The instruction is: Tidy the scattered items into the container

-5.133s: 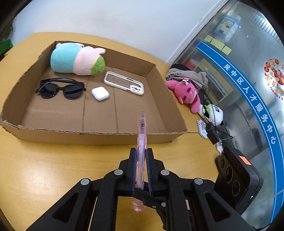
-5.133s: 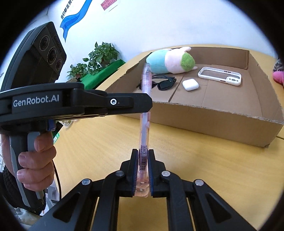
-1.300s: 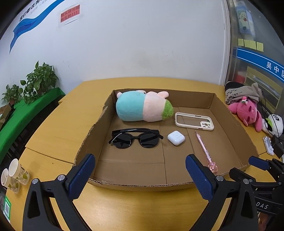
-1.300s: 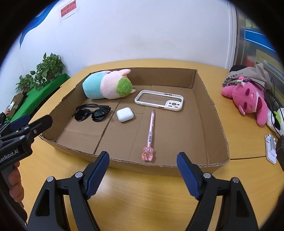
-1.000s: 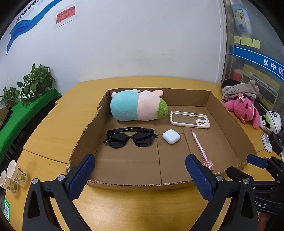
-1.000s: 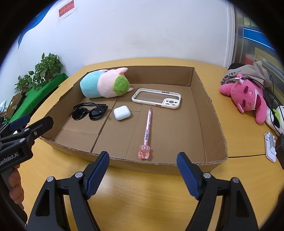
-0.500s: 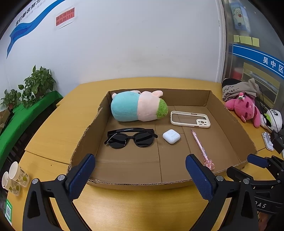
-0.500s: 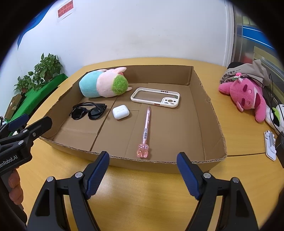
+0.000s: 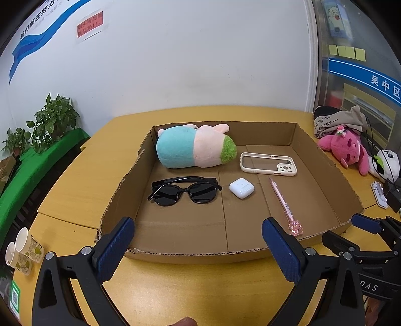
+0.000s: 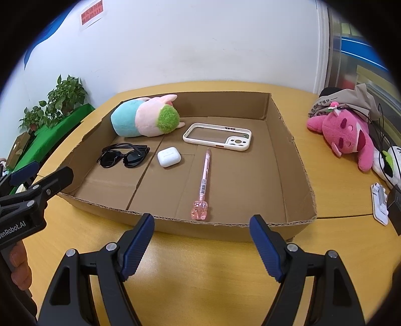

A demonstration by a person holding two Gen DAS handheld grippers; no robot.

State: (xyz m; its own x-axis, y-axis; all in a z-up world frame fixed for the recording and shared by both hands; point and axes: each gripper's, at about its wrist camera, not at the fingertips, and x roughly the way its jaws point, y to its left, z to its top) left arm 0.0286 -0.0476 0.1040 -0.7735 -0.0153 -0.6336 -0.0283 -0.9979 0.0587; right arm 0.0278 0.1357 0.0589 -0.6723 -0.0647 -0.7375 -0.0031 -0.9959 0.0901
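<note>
Looking at it, both grippers, left gripper [image 9: 198, 242] and right gripper [image 10: 201, 238], hang spread and empty; pen [image 10: 204, 175] lies lengthwise in the box [image 10: 288, 140], nearer the right.

I am reading "enRobot.AI" on the left gripper [image 10: 32, 185] body | I am making out "DAS" on the right gripper [image 9: 361, 230] body | I am seeing "吴中区" on the blue band [image 9: 363, 75] | red wall sign [image 9: 90, 24] is staying illegible

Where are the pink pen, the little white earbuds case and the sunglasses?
pink pen [image 10: 204, 177], right wrist view, on its barrel.
earbuds case [image 10: 169, 156], right wrist view, on its lid.
sunglasses [image 9: 184, 190], left wrist view, on the bridge.
</note>
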